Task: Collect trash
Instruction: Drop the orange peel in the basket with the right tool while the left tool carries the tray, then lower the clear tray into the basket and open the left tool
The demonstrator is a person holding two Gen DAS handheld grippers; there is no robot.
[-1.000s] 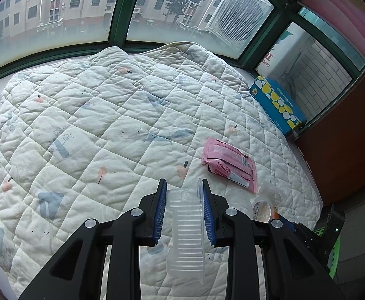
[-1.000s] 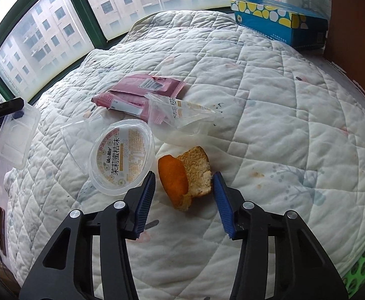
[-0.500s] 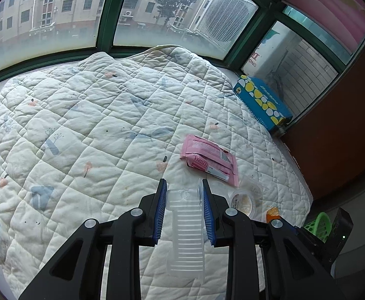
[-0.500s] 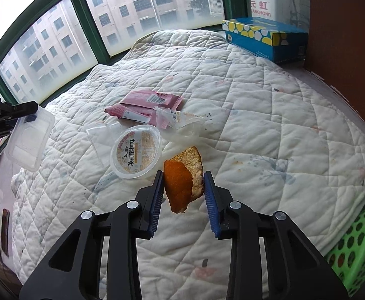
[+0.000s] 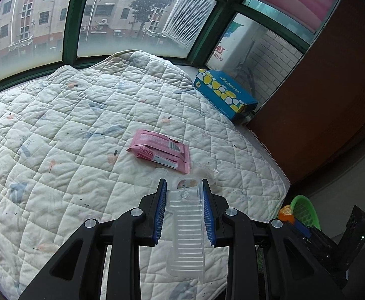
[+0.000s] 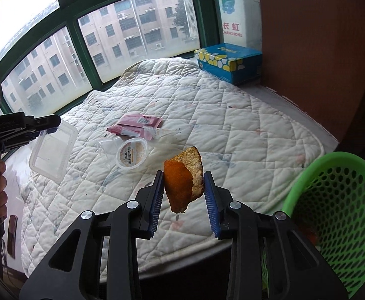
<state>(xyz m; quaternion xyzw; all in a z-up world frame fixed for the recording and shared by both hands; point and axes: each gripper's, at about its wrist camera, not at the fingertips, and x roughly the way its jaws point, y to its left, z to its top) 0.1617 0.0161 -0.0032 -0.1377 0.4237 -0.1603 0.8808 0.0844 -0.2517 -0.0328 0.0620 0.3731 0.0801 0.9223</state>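
Right gripper [image 6: 183, 192]: closed on an orange peel [image 6: 182, 177] that stands between its blue pads, held above the quilt [image 6: 232, 125] edge beside the green basket [image 6: 332, 200]. Left gripper [image 5: 184, 211]: clamped on a clear plastic tray [image 5: 186, 227]. On the quilt: pink wrapper [image 5: 161, 151] printed "Franzzi"; blue box [image 6: 228, 61] by a "CHANGHONG" sign.
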